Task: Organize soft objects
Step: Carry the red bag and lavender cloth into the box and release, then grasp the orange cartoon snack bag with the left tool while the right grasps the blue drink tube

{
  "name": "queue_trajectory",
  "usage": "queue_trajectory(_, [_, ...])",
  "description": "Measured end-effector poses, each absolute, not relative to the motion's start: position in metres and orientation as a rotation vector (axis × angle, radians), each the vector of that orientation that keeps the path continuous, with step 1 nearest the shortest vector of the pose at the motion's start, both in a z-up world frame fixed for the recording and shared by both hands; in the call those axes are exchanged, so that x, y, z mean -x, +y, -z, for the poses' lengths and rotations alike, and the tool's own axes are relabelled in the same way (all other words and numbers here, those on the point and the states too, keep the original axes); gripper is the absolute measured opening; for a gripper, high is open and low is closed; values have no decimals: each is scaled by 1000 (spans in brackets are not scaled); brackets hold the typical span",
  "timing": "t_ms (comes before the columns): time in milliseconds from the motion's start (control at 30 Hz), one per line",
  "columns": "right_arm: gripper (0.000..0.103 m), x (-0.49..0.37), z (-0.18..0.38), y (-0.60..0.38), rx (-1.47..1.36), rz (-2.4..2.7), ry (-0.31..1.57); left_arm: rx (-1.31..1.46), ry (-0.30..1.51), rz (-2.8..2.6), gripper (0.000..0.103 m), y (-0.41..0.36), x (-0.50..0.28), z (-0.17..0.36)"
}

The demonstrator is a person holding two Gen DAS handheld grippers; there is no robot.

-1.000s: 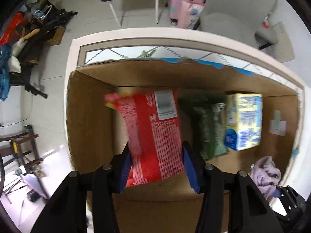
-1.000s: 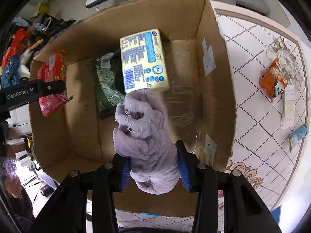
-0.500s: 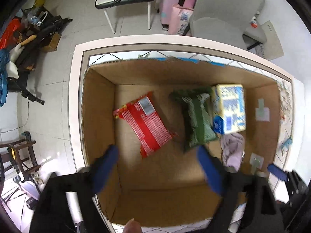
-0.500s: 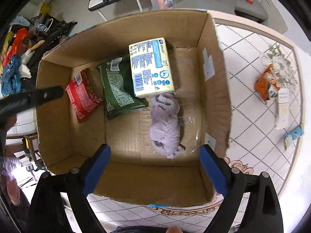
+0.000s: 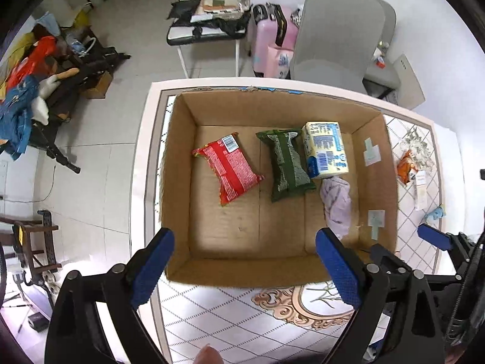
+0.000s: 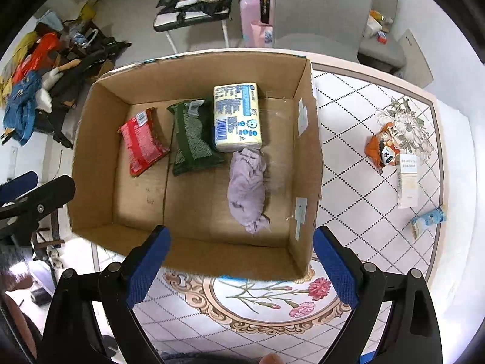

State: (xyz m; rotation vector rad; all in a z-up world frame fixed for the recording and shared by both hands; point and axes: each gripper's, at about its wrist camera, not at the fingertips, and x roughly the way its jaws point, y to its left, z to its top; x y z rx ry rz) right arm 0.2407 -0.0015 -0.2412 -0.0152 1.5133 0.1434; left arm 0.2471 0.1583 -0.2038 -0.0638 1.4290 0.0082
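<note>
Both tools stand above the near rim of the cardboard box (image 5: 178,182). The left gripper (image 5: 245,268) is spread wide with nothing between its pads; its jaws have just been opening. The right gripper (image 6: 239,265) is likewise wide and empty, its jaws also just opened.

Inside the box lie 4 items: the red packet (image 5: 230,170) at the left, apart from the rest; the green packet (image 5: 288,163) in the middle; the yellow tissue pack (image 5: 326,150) touching it on the right; and the lilac cloth bundle (image 6: 248,185) just near of the tissue pack.

Judgement: a placing step appears complete and the hands are between picks. On the tiled table (image 6: 348,157) to the right of the box remain an orange toy (image 6: 382,148), a white carton (image 6: 407,182) and a small blue pack (image 6: 429,220). The next move likely calls for the right gripper to travel right, descend over the toy and close gently on it.
</note>
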Motion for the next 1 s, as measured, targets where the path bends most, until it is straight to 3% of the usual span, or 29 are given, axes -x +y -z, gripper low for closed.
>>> queue_trajectory(300, [97,-217,214,-56,-107,-190,1482,64,1366,-25,95,118,-228,167])
queue_trajectory(567, [97,-216,208,-184,-258,-47,1449,21,1371,86,95,8,-243,155])
queue_trajectory(800, [97,-218,237,-330,-420,176,1471,-170,1415,235,95,-120,-286,192])
queue_trajectory(1000, [97,-224,285,-420,-585,304,1518,-397,1492,308,95,-207,-331,257])
